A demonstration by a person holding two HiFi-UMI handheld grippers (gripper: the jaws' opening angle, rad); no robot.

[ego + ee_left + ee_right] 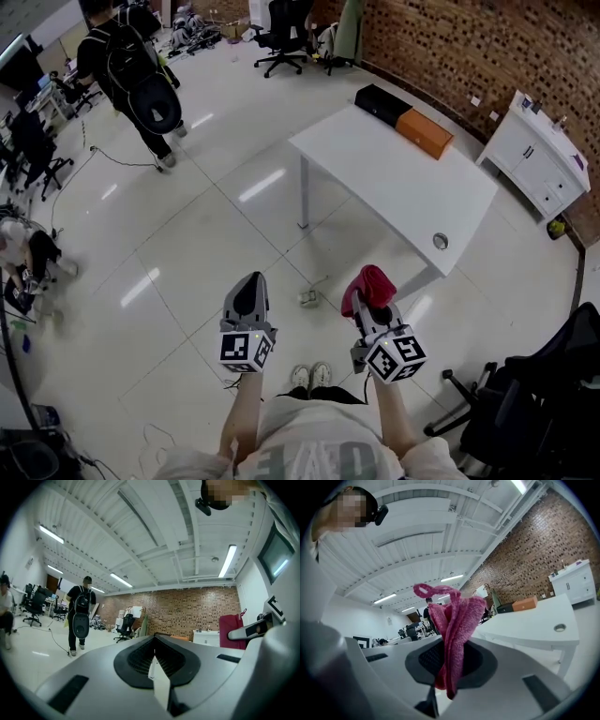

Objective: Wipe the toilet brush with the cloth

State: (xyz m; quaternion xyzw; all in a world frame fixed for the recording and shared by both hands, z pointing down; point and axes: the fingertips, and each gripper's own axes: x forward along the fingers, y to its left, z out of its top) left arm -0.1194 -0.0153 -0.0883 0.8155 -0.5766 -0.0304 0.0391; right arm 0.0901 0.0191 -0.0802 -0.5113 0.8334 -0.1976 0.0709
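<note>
- cloth (457,634): long axis runs straight up-down in the right gripper view. Top end stands above the jaw tips, bottom end hangs just below them.
- In the head view it sticks out past the front of the gripper, away from the person.
- Look: magenta-pink terry, bunched and folded into a narrow wad with several layers pressed together. A thin loop (425,591) of the same colour curls off the top toward upper left.
- Location: in the air over the floor (187,244), short of the near corner of the white table (403,178), not touching it.
- right gripper (451,667): jaws clamped on the cloth, which sits in the middle of the pads.
- left gripper (157,667): jaws closed together, nothing sticking out of them. It sits beside the right one at about the same height, with a clear gap between the two.
- small pale object (307,298) lies on the floor between the two grippers in the head view; too small to identify.
- On the table's far end: orange box (424,133) touching a black box (382,101).
- Further out: person (131,75) with a backpack (150,98) at upper left, brick wall (450,47) behind the table, white cabinet (539,159) against it at right.
</note>
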